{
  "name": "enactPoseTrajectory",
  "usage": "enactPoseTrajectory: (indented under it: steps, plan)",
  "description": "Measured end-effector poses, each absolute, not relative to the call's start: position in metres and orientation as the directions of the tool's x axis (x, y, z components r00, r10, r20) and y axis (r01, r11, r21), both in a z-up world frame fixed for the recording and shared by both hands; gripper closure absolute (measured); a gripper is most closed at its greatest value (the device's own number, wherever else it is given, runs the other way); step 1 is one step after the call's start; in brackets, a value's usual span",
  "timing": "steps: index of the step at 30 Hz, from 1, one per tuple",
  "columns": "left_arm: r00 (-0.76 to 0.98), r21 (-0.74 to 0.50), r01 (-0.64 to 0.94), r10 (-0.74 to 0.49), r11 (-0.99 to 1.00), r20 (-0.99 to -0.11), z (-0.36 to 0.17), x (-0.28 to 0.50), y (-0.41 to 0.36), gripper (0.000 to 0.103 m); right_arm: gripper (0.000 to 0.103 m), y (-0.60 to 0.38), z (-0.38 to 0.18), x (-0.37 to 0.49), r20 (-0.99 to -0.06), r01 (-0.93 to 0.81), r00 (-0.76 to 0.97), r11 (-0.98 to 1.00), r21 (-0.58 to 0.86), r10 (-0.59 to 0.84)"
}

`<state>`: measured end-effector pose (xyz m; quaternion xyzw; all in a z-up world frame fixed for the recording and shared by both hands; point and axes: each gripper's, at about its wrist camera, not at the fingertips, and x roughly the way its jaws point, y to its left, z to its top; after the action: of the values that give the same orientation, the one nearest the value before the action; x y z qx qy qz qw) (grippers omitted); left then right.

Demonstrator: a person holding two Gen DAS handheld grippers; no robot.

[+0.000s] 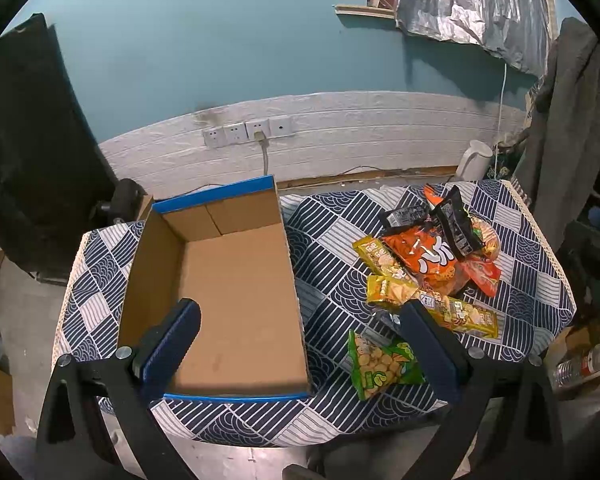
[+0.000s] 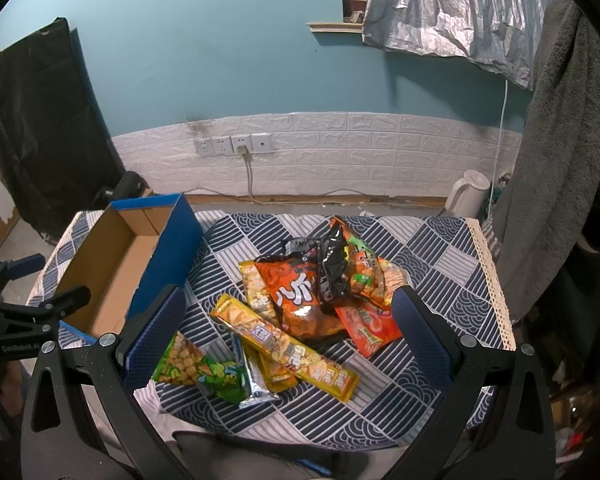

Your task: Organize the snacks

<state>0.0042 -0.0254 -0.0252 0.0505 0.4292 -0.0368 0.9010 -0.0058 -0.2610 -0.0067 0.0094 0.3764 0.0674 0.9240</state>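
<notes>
An open cardboard box (image 1: pixel 236 292) with blue edges lies empty on the left of the table; it also shows in the right wrist view (image 2: pixel 120 268). A pile of snack packets (image 1: pixel 428 256) lies to its right: an orange bag (image 2: pixel 300 300), a black packet (image 2: pixel 334 268), long yellow packets (image 2: pixel 292 352), a red packet (image 2: pixel 368 328). A green pea packet (image 1: pixel 380 364) lies apart at the front, also in the right wrist view (image 2: pixel 196 368). My left gripper (image 1: pixel 300 316) is open above the box's right wall. My right gripper (image 2: pixel 288 312) is open above the pile.
The table wears a blue and white patterned cloth (image 1: pixel 332 240). A white kettle (image 1: pixel 474 160) stands beyond the far right corner. Wall sockets (image 1: pixel 246 132) with a plugged cable are behind. A grey towel (image 2: pixel 556 160) hangs at the right. The left gripper's body (image 2: pixel 16 320) shows beside the box.
</notes>
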Motion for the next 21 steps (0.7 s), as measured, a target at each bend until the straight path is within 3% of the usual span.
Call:
enactPoseTrajectory:
  steps: [21]
  plan:
    - [0.441,0.03,0.165,-0.046,0.986,-0.896,-0.096,0.023,-0.071,0.002,0.002,-0.26,-0.05,0.013,-0.791,-0.23,0.595,0.973,0.005,0.145]
